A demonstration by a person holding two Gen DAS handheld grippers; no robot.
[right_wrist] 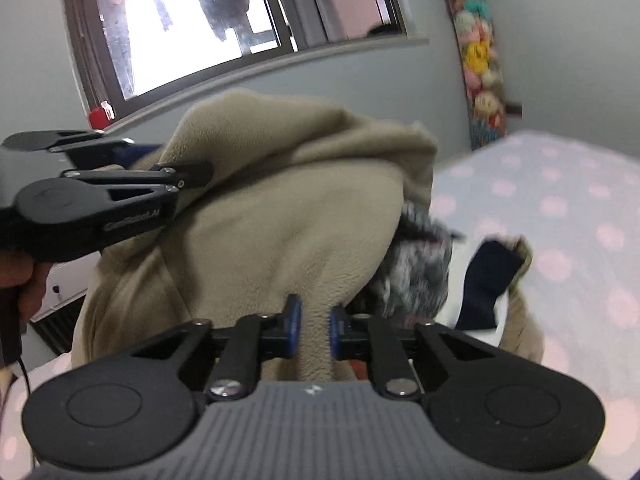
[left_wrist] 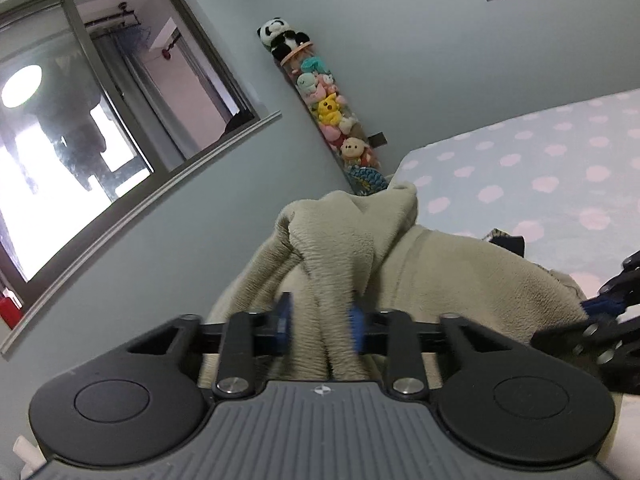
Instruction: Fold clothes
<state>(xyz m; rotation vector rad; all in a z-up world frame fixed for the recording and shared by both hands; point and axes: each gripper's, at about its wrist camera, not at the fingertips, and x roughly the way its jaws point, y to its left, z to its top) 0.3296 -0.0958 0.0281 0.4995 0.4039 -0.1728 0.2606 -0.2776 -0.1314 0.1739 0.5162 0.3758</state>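
A beige fleece garment [left_wrist: 340, 256] is lifted off the bed, bunched and hanging in folds. My left gripper [left_wrist: 322, 322] is shut on a thick fold of it, blue pads pressing both sides. In the right wrist view the same beige fleece garment [right_wrist: 280, 208] fills the middle, and my right gripper [right_wrist: 314, 330] is shut on another fold. The left gripper [right_wrist: 192, 178] shows there at the left, held by a hand [right_wrist: 28, 284], biting the fleece's upper edge. The right gripper's black linkage [left_wrist: 612, 320] shows at the right edge of the left wrist view.
A bed [left_wrist: 540, 168] with a pale blue sheet dotted pink lies right. More clothes, grey furry fabric [right_wrist: 424, 268] and a navy piece [right_wrist: 488, 280], lie on it under the fleece. A window [left_wrist: 100, 120] and a hanging column of plush toys [left_wrist: 332, 112] are on the wall.
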